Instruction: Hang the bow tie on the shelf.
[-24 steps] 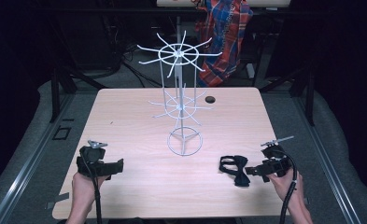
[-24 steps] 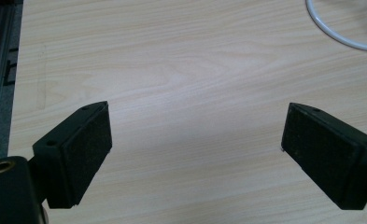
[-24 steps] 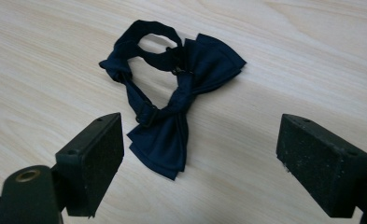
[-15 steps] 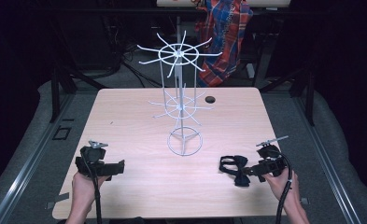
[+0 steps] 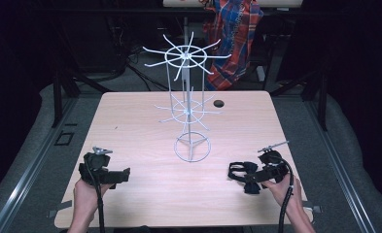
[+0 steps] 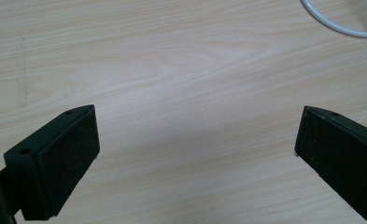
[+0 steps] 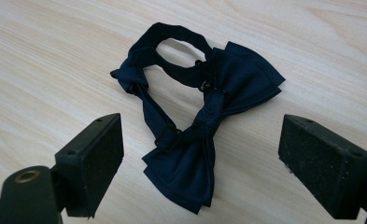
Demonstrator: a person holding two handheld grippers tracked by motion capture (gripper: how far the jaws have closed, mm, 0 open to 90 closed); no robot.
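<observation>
Bow tie (image 7: 204, 116), dark blue, soft and light, lying flat on counter (image 5: 145, 131) at lower right of high view, just ahead of right claw (image 7: 200, 168). Likely limp, sagging once lifted; best pinched at centre knot or strap loop. Right claw released, jaws wide either side of fabric. Left claw (image 6: 195, 158) released over bare wood, lower left. Wire rack (image 5: 188, 107) at centre.

A white wire display rack (image 5: 188, 104) stands upright mid-worktop (image 5: 130, 126), a small dark spot, perhaps a hole (image 5: 219, 103), just behind it; plaid cloth (image 5: 234, 39) hangs beyond the far edge.
</observation>
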